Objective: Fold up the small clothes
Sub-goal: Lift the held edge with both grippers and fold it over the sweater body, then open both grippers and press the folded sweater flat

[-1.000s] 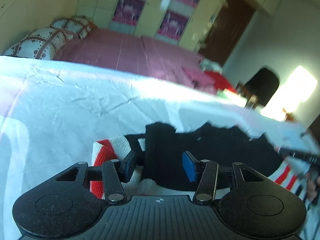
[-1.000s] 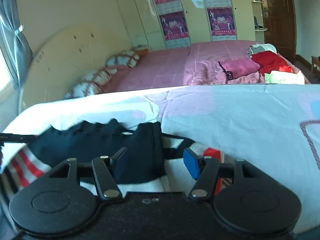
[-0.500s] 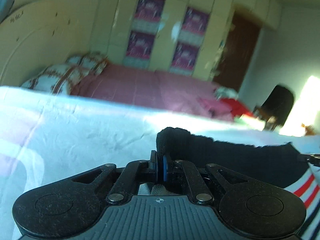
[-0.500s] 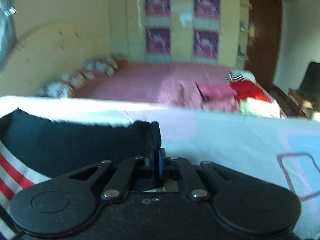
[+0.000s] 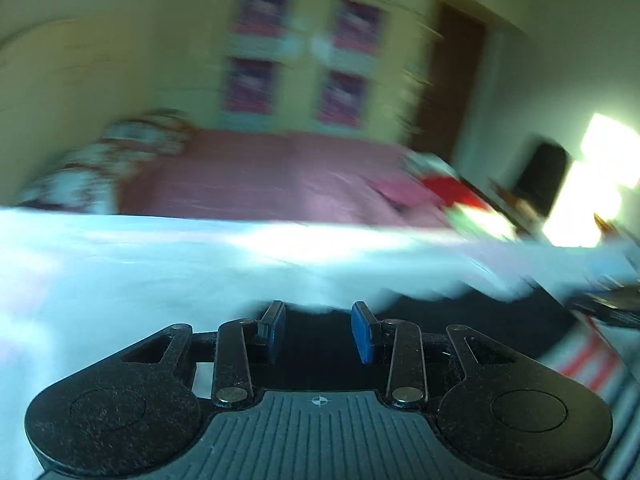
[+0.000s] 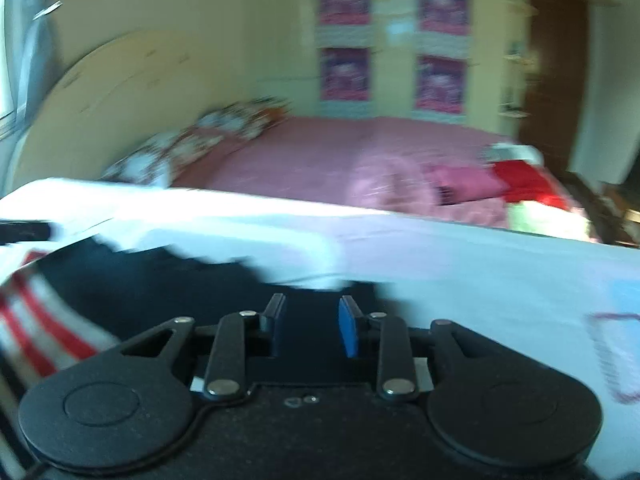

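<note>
- The sweater (image 6: 168,292) is black, with white and red stripes (image 6: 36,328) along its left part in the right wrist view.
- In the left wrist view, the stripes (image 5: 588,364) show at the right edge.
- The left gripper (image 5: 319,332) is black with blue pads (image 5: 362,334).
- The right gripper (image 6: 310,326) is black, also with blue pads (image 6: 347,330).
- The sheet (image 6: 460,268) is white, with pale pink and pale blue patches and a purple outlined shape (image 6: 616,356) near its right edge.
- The bedspread (image 6: 320,152) beyond is pink.
- The pillows (image 6: 192,148) are white with a dark reddish pattern.
- The cupboard doors (image 6: 392,40) are pale yellow with purple-pink posters (image 6: 344,0).
- The door (image 6: 556,76) is dark brown.
- The clothes (image 6: 524,180) on the bedspread's right edge are red, pink and pale green.
</note>
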Demonstrator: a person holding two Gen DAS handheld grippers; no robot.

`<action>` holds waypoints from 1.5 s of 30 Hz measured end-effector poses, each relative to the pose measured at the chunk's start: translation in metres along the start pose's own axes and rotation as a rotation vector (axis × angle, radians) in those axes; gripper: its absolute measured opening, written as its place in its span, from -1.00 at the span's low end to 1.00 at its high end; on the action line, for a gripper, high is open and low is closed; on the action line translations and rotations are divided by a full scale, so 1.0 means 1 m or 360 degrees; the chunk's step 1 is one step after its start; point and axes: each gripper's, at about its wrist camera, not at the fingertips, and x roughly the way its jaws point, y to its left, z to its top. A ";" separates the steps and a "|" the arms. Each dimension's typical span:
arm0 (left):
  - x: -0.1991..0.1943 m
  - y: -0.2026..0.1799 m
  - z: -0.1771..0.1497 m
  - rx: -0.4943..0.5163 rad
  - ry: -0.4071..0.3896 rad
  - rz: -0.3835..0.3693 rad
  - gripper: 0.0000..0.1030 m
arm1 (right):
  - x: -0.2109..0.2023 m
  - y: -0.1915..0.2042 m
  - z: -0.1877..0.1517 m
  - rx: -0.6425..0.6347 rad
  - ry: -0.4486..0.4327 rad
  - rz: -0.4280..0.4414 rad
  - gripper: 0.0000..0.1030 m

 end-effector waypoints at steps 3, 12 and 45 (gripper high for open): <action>0.020 -0.043 -0.009 0.0148 0.0104 -0.0118 -0.22 | 0.027 0.040 0.002 -0.0091 0.0113 0.0107 -0.34; 0.002 -0.004 -0.041 0.0164 0.0139 0.0107 0.14 | 0.019 -0.024 -0.023 -0.0037 0.0183 -0.0306 -0.23; -0.110 -0.035 -0.090 0.0074 0.0070 0.0227 0.39 | -0.090 0.042 -0.070 0.0082 0.0099 -0.0021 -0.27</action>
